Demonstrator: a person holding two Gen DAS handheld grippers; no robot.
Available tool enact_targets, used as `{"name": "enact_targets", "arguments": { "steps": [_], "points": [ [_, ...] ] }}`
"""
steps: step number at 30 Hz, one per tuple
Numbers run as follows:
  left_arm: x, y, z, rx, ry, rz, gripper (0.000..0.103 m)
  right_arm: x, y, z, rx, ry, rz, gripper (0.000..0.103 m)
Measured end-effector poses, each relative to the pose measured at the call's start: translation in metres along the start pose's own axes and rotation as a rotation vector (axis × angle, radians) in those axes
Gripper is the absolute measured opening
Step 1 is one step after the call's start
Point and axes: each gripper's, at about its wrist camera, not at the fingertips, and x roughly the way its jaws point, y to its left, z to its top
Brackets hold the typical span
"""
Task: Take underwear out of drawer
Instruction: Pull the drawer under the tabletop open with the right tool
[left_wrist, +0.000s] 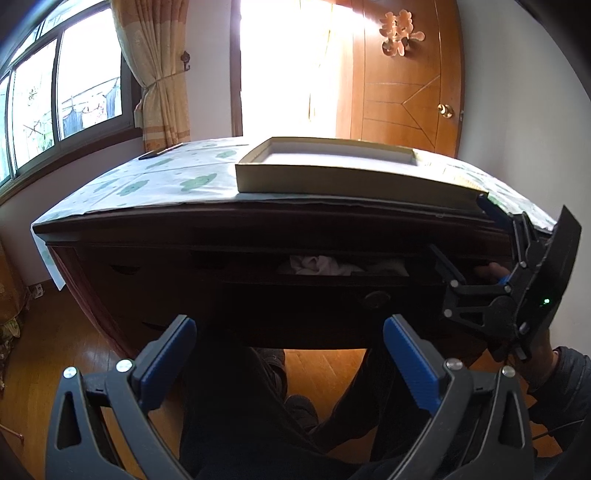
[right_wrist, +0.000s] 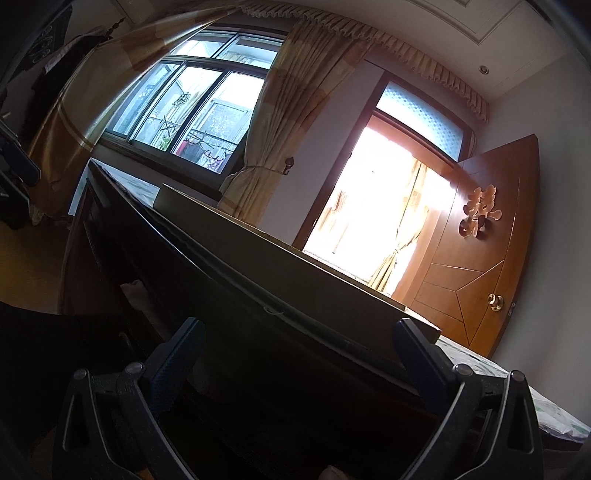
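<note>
A dark wooden desk (left_wrist: 147, 236) has its middle drawer (left_wrist: 314, 295) pulled partly out. White crumpled underwear (left_wrist: 314, 265) shows in the gap, and again as pale cloth (right_wrist: 135, 291) in the right wrist view. My left gripper (left_wrist: 290, 350) is open, held back below the drawer front with nothing between its fingers. My right gripper (left_wrist: 466, 238) is open at the drawer's right end, one finger by the desk top's edge and one by the drawer's side. In its own view the right gripper (right_wrist: 301, 349) faces the dark desk edge from close up.
A shallow cardboard box (left_wrist: 332, 166) lies on the patterned cloth (left_wrist: 166, 177) covering the desk top. A round knob (left_wrist: 376, 297) sits on the drawer front. A person's legs (left_wrist: 240, 406) are under the desk. A wooden door (left_wrist: 406, 96) and a window (left_wrist: 55, 96) stand behind.
</note>
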Motion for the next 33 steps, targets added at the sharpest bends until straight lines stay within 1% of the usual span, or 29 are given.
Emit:
{"name": "enact_targets", "arguments": {
  "steps": [6,12,21,30,33],
  "points": [
    [-0.002,-0.002,-0.002,0.002,0.005,-0.006,0.103,-0.010,0.000,0.003,0.027,0.010,0.010,0.102],
    [-0.010,0.001,-0.003,-0.020,-0.006,-0.012,0.103,-0.024,0.001,0.008,0.060,0.019,0.020,0.102],
    [-0.019,-0.002,-0.006,0.000,-0.027,-0.013,0.103,-0.038,0.008,0.012,0.069,0.048,0.051,0.102],
    [-0.026,-0.009,-0.007,0.033,-0.026,-0.014,0.103,-0.045,0.007,0.019,0.112,0.111,0.075,0.102],
    [-0.028,-0.012,-0.007,0.042,-0.025,-0.015,0.103,-0.048,0.007,0.020,0.137,0.140,0.104,0.102]
  ]
}}
